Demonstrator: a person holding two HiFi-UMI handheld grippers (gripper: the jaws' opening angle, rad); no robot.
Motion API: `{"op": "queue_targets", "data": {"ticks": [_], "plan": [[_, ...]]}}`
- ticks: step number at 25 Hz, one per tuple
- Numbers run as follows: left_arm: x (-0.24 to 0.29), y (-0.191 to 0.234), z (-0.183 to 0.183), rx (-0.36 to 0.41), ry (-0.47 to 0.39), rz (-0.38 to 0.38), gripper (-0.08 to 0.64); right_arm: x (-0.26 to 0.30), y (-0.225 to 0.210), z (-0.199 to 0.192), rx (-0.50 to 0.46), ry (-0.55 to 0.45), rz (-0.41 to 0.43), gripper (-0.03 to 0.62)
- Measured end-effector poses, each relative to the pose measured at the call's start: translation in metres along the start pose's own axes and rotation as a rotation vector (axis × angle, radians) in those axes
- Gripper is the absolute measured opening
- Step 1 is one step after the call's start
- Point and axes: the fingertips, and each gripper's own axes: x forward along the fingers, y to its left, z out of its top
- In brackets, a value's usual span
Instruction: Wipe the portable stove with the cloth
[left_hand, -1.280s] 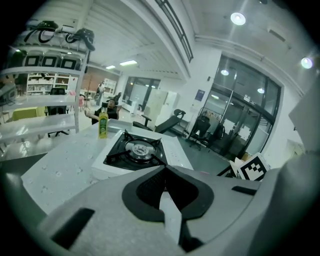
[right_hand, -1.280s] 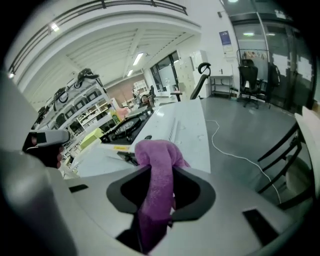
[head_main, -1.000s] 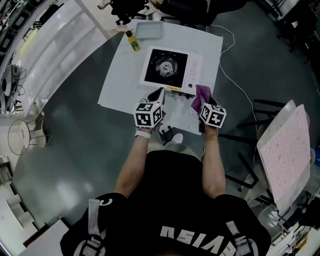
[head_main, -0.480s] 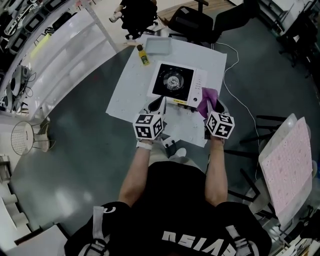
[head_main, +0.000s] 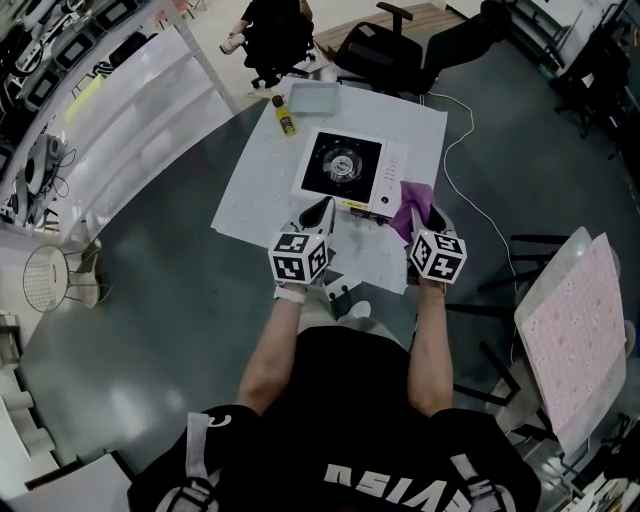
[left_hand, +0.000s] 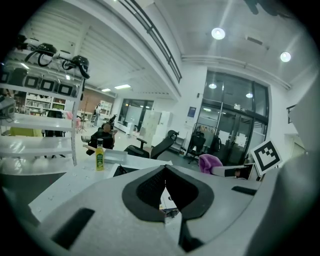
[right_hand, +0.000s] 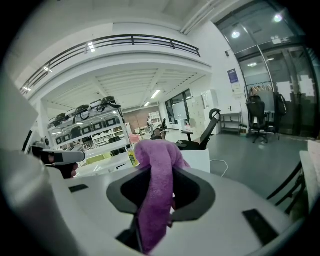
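Note:
The portable stove (head_main: 345, 165), white with a black burner top, stands on the white table (head_main: 255, 190). My right gripper (head_main: 422, 218) hovers at the stove's near right corner, shut on a purple cloth (head_main: 411, 203). In the right gripper view the cloth (right_hand: 156, 190) hangs out between the jaws and drapes over them. My left gripper (head_main: 318, 214) is held above the table just in front of the stove's near edge. Its jaws stand together with nothing between them, as the left gripper view (left_hand: 165, 172) also shows.
A yellow bottle (head_main: 285, 117) and a shallow grey tray (head_main: 312, 97) sit at the table's far end. A cable (head_main: 462, 150) trails off the right side. Office chairs (head_main: 385, 45) stand behind the table; a rack with a pink panel (head_main: 575, 320) stands at the right.
Both grippers have lifted a little at the table's near side. The purple cloth stays in the right gripper.

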Motion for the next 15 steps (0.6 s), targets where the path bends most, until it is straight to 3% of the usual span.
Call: {"op": "queue_targets", "data": {"ticks": [15], "plan": [[-0.002, -0.023, 0.001, 0.008, -0.001, -0.024, 0.006, -0.019, -0.007, -0.006, 0.013, -0.001, 0.008, 0.122]]}}
